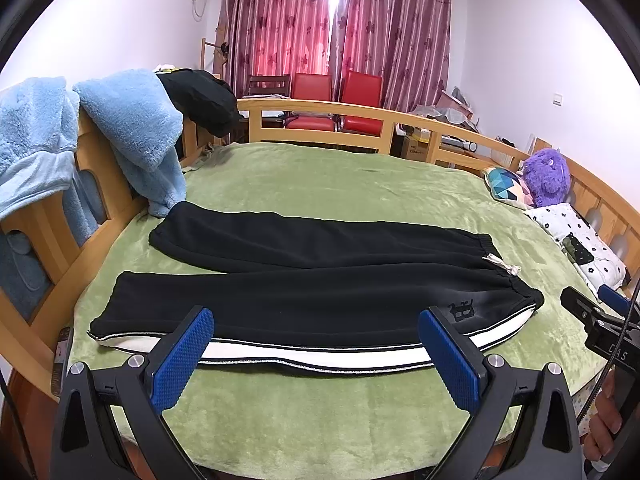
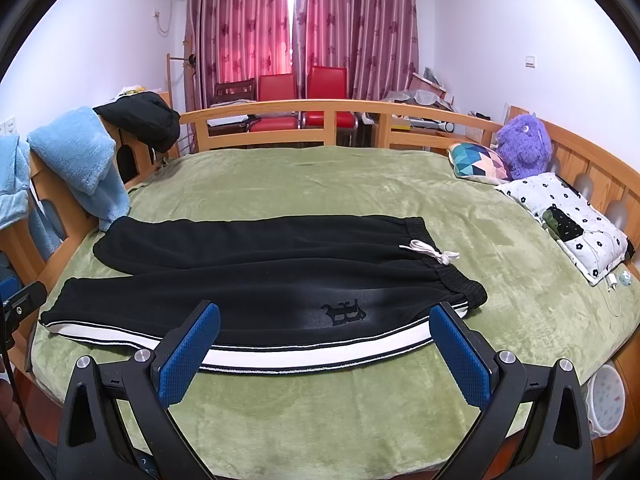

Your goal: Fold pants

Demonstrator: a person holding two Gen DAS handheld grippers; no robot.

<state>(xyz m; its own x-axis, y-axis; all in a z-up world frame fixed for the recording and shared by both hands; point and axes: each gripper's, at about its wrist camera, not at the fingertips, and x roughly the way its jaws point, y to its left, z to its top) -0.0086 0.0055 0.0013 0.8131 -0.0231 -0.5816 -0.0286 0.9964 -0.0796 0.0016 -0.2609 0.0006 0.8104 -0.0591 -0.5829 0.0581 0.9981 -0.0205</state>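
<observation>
At the bottom of each wrist view, the left gripper [image 1: 316,356] and right gripper [image 2: 325,354] are hovering with blue-padded fingers [image 1: 182,364] spread wide, gripping nothing. Beyond them, black drawstring pants with a white side stripe [image 2: 256,276] are lying flat across mid-frame on a green fleece-covered bed [image 2: 320,188], waistband pointing right.

pants [image 2: 256,276] on blanket [image 2: 320,408], pillows [image 2: 560,212] right
</observation>
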